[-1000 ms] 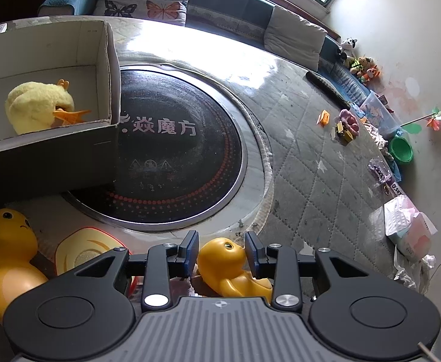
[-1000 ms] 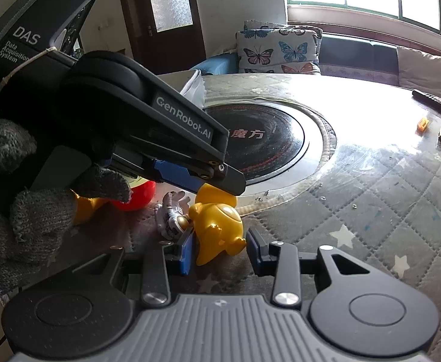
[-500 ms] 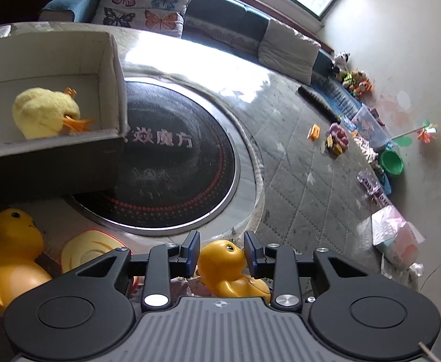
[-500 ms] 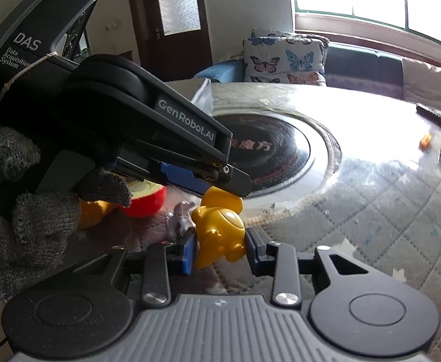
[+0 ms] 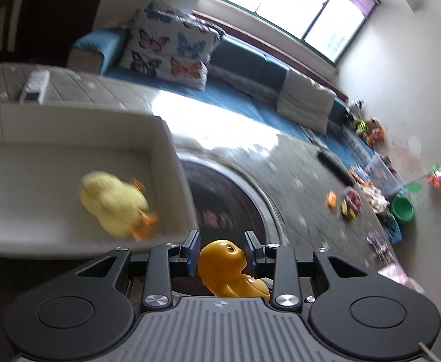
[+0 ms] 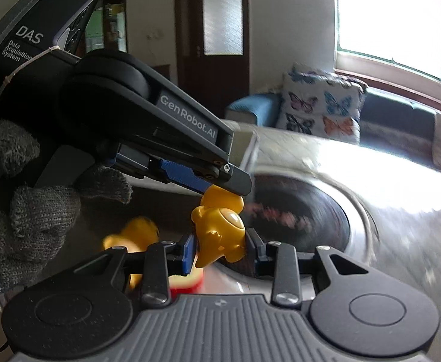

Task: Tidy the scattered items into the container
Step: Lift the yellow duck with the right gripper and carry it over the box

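My left gripper (image 5: pixel 222 252) is shut on a small orange duck (image 5: pixel 225 267) and holds it in the air beside the near right corner of the white box (image 5: pixel 169 163). A fluffy yellow duck (image 5: pixel 115 203) lies inside the box. My right gripper (image 6: pixel 220 252) is shut on an orange toy figure (image 6: pixel 220 235), lifted off the table. In the right wrist view the left gripper (image 6: pixel 226 184) hangs just above and behind it, with its duck's head (image 6: pixel 222 200) showing under the fingertip.
Another orange duck (image 6: pixel 136 235) and a red and yellow toy (image 6: pixel 187 282) lie on the table below the right gripper. The round table has a black inset hob (image 5: pixel 229 208). Small toys (image 5: pixel 348 202) and a black remote (image 5: pixel 333 169) lie at its far right edge.
Both grippers have risen off the table with their toys. The left one has moved up towards the box, so the box's inside now shows from above.
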A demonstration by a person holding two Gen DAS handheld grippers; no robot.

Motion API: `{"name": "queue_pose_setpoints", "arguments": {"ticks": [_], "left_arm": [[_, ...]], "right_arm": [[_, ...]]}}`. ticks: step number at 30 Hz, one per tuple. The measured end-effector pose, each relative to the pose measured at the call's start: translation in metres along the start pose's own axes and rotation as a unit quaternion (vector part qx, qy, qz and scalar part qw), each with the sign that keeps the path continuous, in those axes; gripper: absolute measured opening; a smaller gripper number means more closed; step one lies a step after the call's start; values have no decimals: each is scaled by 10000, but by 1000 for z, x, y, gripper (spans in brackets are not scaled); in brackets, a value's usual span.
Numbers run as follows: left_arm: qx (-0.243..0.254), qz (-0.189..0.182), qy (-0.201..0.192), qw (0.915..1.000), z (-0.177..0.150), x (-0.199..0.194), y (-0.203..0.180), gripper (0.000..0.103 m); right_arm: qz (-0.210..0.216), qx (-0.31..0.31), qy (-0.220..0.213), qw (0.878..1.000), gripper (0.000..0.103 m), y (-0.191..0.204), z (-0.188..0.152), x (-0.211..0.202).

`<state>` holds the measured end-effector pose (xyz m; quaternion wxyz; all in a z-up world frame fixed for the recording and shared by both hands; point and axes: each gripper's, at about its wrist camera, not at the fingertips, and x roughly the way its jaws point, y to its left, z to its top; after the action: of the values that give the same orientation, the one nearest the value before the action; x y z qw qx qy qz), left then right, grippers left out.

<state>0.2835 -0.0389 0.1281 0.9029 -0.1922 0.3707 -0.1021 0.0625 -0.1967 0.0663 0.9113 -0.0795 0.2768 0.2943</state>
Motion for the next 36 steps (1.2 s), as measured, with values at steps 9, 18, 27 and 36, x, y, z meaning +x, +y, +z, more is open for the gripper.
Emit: {"name": "queue_pose_setpoints", "arguments": {"ticks": [9,18,27,36], "left_arm": [[-384,393,-370,9978,34,-11,51,34],[-894,740,-407,9924,42,-12,110,33],[-1084,833,-258,9903,37,-2,130,28],[-1102,843,-245,9900,32,-5,124,28]], "right_arm": [[434,-357,-113,9984,33,23,42,52],[943,-775,83,9925,33,50,54,112],[1032,-858,210,9907,35,63,50,135],[920,-773,179,9926,35,60,46,122]]}}
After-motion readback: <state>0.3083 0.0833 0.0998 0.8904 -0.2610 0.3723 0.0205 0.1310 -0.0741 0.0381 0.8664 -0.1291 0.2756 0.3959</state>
